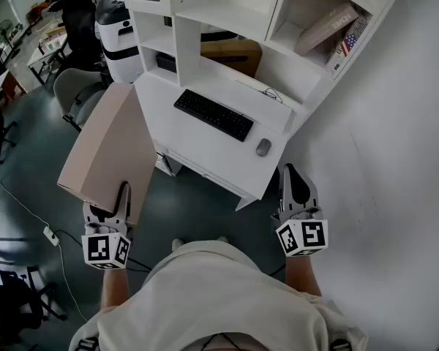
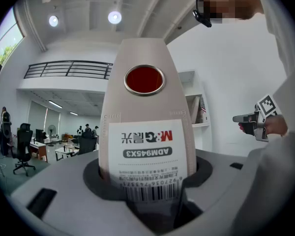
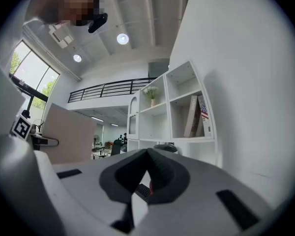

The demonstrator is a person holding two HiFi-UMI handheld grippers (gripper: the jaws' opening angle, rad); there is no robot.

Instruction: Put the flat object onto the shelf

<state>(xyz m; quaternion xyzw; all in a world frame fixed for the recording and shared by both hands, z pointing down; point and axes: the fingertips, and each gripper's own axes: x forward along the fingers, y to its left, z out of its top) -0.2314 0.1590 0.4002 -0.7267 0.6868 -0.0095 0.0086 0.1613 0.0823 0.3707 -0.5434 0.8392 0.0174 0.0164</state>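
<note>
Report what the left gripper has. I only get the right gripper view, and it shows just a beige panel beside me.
Observer: The left gripper is clamped on the narrow edge of a flat beige file box.
Operator: Describe that edge.
Observer: It carries a white barcode label, with a red-lined finger hole farther from the jaws.
Operator: Now say what lies in front of us.
Observer: A black keyboard and a mouse lie on the white desk.
</note>
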